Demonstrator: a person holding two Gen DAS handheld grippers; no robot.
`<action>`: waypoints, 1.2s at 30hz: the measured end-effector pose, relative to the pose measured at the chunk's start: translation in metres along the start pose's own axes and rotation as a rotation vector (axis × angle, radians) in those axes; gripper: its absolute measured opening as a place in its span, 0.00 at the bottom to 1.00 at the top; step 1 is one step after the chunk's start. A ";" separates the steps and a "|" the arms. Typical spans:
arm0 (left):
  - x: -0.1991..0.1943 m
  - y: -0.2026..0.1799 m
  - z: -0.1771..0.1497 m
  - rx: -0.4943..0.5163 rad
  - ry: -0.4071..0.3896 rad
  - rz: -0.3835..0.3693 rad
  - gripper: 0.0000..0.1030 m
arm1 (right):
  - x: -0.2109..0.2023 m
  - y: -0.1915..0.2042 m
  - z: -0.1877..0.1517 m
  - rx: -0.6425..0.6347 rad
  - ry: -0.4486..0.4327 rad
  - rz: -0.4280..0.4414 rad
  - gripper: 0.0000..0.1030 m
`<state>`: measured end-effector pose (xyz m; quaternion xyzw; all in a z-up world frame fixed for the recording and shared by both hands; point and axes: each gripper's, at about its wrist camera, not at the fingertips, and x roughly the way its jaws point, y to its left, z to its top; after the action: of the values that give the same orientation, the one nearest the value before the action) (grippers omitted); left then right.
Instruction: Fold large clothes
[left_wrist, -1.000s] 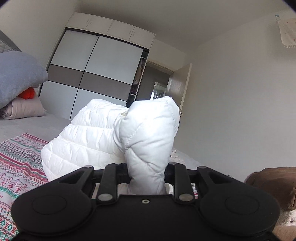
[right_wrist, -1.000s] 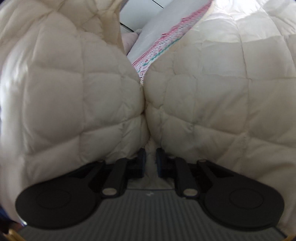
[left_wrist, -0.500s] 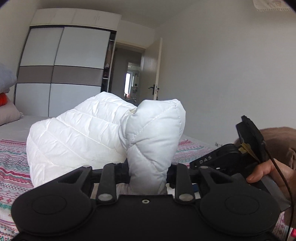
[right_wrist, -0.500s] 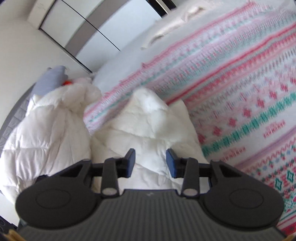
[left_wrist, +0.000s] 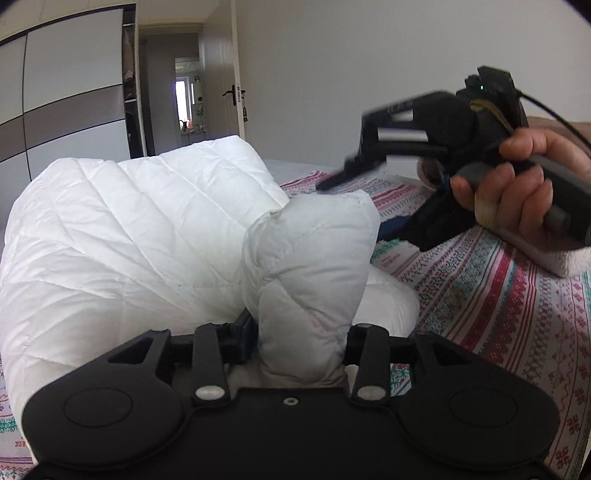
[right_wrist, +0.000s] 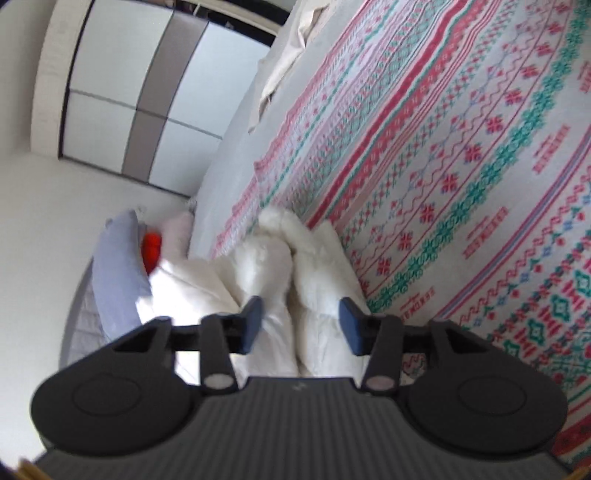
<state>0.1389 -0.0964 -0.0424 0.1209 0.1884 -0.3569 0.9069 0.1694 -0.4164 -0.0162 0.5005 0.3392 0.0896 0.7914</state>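
Observation:
A white quilted puffer jacket (left_wrist: 140, 236) lies bunched on the patterned bedspread (left_wrist: 498, 295). My left gripper (left_wrist: 301, 332) is shut on a padded fold of the jacket, which stands up between its fingers. My right gripper (right_wrist: 300, 321) is open and empty, held above the jacket (right_wrist: 317, 266) and apart from it. The right gripper also shows in the left wrist view (left_wrist: 424, 140), held in a hand above the bed to the right of the jacket.
A grey-blue pillow (right_wrist: 114, 269) with a red object (right_wrist: 152, 248) and a pink roll sit at the bed's head. A white and grey wardrobe (left_wrist: 62, 110) and an open door (left_wrist: 218, 85) stand beyond the bed. The bedspread (right_wrist: 461, 166) stretches to the right.
My right gripper has let go of the jacket, opened wider and lifted away from it. My left gripper keeps its hold on the fold and has turned to the right.

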 end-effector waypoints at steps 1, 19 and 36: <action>0.000 -0.002 0.000 0.013 0.003 0.000 0.41 | -0.005 0.001 0.001 0.003 -0.008 0.038 0.75; -0.099 0.045 0.039 0.073 -0.122 -0.194 0.54 | 0.070 0.013 -0.015 -0.273 0.079 -0.046 0.38; 0.022 0.076 0.043 0.088 0.029 0.203 0.49 | 0.003 0.123 -0.048 -0.527 -0.342 -0.209 0.64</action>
<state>0.2170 -0.0702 -0.0068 0.1840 0.1724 -0.2694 0.9294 0.1659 -0.3206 0.0743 0.2488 0.2161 0.0075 0.9441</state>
